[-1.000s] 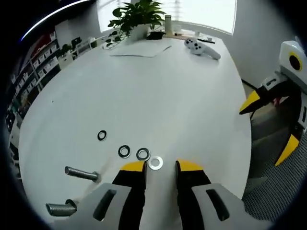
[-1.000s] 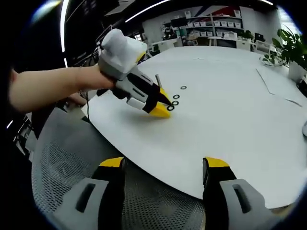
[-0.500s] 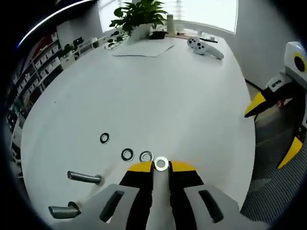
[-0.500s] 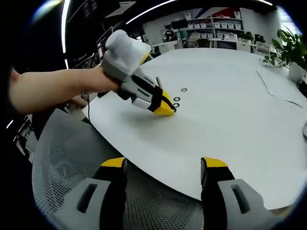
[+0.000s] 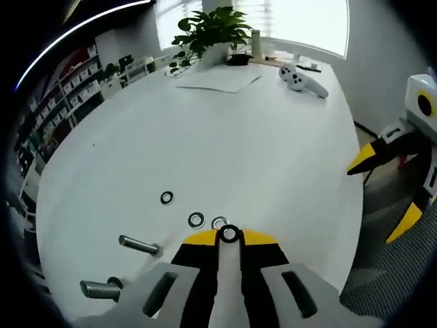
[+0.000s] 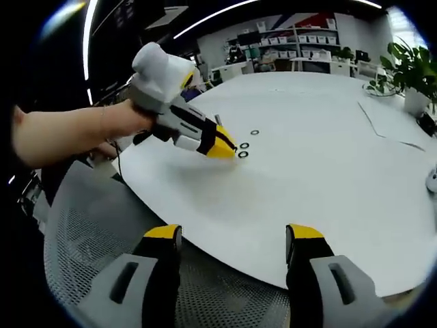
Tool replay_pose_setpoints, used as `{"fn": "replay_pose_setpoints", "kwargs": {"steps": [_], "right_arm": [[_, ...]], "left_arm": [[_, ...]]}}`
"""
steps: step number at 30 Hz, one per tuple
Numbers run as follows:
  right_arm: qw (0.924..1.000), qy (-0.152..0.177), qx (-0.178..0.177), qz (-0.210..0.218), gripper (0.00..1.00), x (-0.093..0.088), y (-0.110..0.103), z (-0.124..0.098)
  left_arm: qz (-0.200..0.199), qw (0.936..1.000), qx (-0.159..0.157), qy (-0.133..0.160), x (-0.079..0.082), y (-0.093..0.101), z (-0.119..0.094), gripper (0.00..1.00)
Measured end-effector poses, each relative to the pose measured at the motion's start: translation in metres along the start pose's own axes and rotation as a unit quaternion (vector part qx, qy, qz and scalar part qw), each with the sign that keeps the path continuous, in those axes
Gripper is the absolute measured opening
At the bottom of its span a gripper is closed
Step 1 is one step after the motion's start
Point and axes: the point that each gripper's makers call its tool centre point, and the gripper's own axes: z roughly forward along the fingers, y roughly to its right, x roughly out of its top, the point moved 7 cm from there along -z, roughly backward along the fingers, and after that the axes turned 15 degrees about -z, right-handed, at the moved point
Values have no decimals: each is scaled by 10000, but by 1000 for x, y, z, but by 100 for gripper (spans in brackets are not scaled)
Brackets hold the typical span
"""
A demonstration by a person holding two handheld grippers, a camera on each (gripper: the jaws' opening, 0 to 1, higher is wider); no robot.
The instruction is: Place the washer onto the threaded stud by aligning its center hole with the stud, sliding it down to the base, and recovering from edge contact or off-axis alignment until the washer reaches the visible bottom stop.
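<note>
My left gripper (image 5: 229, 237) is shut on a dark metal washer (image 5: 229, 234), pinched edge-on between its yellow tips just above the white table (image 5: 259, 143). Three more washers (image 5: 196, 219) lie in a row on the table just ahead and to the left. Two threaded studs (image 5: 138, 244) stand near the table's edge, left of the jaws. In the right gripper view a hand holds the left gripper (image 6: 224, 149) beside the washers (image 6: 244, 145), with a thin stud (image 6: 217, 120) behind it. My right gripper (image 6: 232, 239) stands open off the table's edge, nothing between its fingers.
At the far end of the table are a potted plant (image 5: 215, 27), a paper sheet (image 5: 222, 78) and a white controller (image 5: 300, 76). A grey mesh chair (image 6: 82, 260) sits below the table's edge under my right gripper. Shelves line the left wall (image 5: 54, 109).
The left jaws went from open around the nearest washer to shut on it, then rose a little with it. The right gripper has hardly moved.
</note>
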Motion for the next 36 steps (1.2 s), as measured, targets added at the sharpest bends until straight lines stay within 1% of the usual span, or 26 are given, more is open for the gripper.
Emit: {"fn": "replay_pose_setpoints", "kwargs": {"steps": [2, 4, 9, 16, 22, 27, 32, 34, 36], "right_arm": [[10000, 3, -21, 29, 64, 0, 0, 0], [10000, 7, -60, 64, 64, -1, 1, 0], [9999, 16, -126, 115, 64, -1, 3, -1], [9996, 52, -218, 155, 64, 0, 4, -2], [9995, 71, -259, 176, 64, 0, 5, -2], [9994, 83, -279, 186, 64, 0, 6, -2], [9994, 74, -297, 176, 64, 0, 6, -2], [9993, 90, -302, 195, 64, 0, 6, -2], [9993, 86, -301, 202, 64, -1, 6, -2]], "left_arm": [[33, 10000, 47, -9, -1, -4, -4, 8], [158, 9998, 116, -4, -1, -8, -10, 8], [201, 9996, 199, 64, 1, -18, -26, 8], [225, 9993, 283, 109, 6, -30, -40, 8], [335, 9986, 388, 128, 14, -36, -47, 8], [578, 9969, 538, 40, 21, -45, -48, 8], [642, 9959, 632, 11, 27, -54, -50, 8], [541, 9969, 572, 55, 29, -55, -50, 8], [588, 9964, 605, 17, 29, -57, -49, 8]]}}
